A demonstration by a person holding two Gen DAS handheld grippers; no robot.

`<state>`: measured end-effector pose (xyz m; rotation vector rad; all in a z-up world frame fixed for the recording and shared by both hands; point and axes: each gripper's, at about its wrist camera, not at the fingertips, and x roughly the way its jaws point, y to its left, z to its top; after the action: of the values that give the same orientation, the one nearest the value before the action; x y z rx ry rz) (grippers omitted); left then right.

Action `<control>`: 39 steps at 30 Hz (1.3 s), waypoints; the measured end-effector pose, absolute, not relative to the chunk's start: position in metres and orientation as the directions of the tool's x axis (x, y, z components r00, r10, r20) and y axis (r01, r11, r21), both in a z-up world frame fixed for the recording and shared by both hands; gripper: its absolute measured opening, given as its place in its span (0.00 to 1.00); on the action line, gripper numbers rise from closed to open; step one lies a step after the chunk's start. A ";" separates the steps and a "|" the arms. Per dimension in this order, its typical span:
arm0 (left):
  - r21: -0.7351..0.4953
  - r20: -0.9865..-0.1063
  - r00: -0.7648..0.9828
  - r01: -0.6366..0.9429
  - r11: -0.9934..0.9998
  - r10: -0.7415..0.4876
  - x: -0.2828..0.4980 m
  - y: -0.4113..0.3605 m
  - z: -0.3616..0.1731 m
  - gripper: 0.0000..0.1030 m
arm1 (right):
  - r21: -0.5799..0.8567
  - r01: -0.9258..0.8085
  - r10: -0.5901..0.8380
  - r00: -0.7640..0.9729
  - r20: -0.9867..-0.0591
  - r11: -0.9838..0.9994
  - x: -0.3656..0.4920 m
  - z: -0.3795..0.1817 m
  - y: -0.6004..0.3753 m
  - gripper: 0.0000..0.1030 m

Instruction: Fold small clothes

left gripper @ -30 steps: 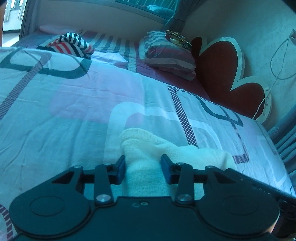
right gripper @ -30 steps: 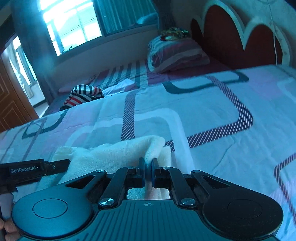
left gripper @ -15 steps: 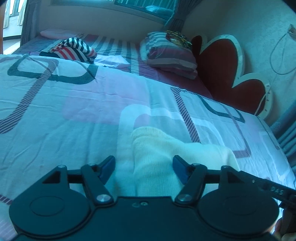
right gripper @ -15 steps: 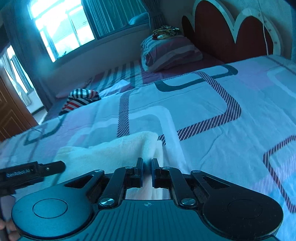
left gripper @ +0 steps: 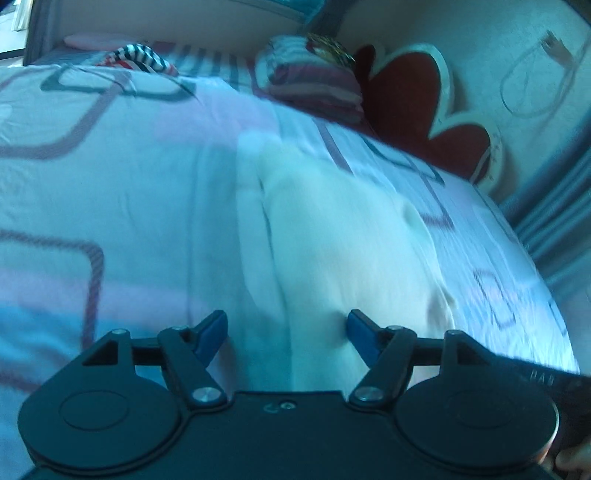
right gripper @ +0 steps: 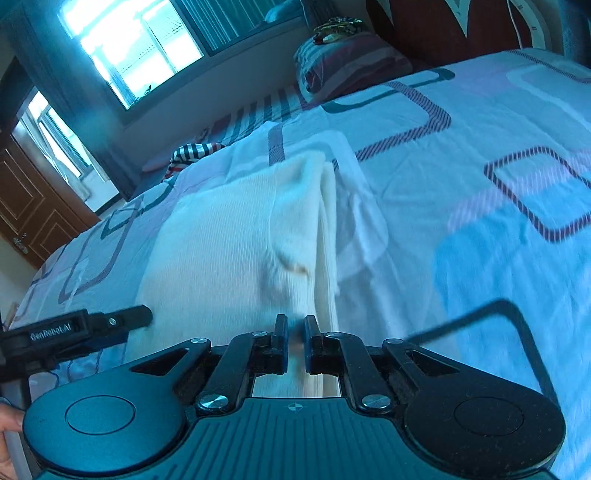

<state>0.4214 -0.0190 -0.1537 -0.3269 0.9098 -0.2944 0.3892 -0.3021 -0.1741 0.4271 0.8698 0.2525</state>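
- Two handheld grippers work over a cream knit garment (right gripper: 240,236) lying folded on a patterned bedspread (right gripper: 461,129); in the right wrist view it fills the middle of the frame, running from the centre down to the bottom edge.
- In the left wrist view, which is blurred, the same garment (left gripper: 340,236) sits at centre, reaching down between the blue-tipped fingers (left gripper: 212,330).
- The left gripper (left gripper: 288,325) has its fingers spread wide apart, having just been opening; the cloth lies between them, and the pads do not press on it.
- The right gripper (right gripper: 295,330) has its fingers almost together, a narrow gap between them, having just eased open slightly; the folded right edge of the garment runs into that gap, and whether the pads still pinch it I cannot tell.
- At the lower left of the right wrist view the left gripper (right gripper: 85,326) shows from the side, just beside the garment's left edge.
- A striped cloth (right gripper: 192,153) lies at the upper left of that view, well apart from the garment.
- A striped pillow (right gripper: 351,66) lies at the top, beside a dark red headboard (right gripper: 436,29).
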 end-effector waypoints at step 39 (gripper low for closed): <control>-0.332 -0.746 0.545 0.195 0.923 -0.384 0.399 -0.051 -0.159 0.65 | 0.385 -0.050 0.332 0.615 -0.716 0.922 0.351 -0.168 -0.303 0.08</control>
<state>0.3985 -0.0514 -0.1594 -0.2202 0.9346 -0.3467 0.3511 -0.3033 -0.1680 0.3447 0.8857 0.2252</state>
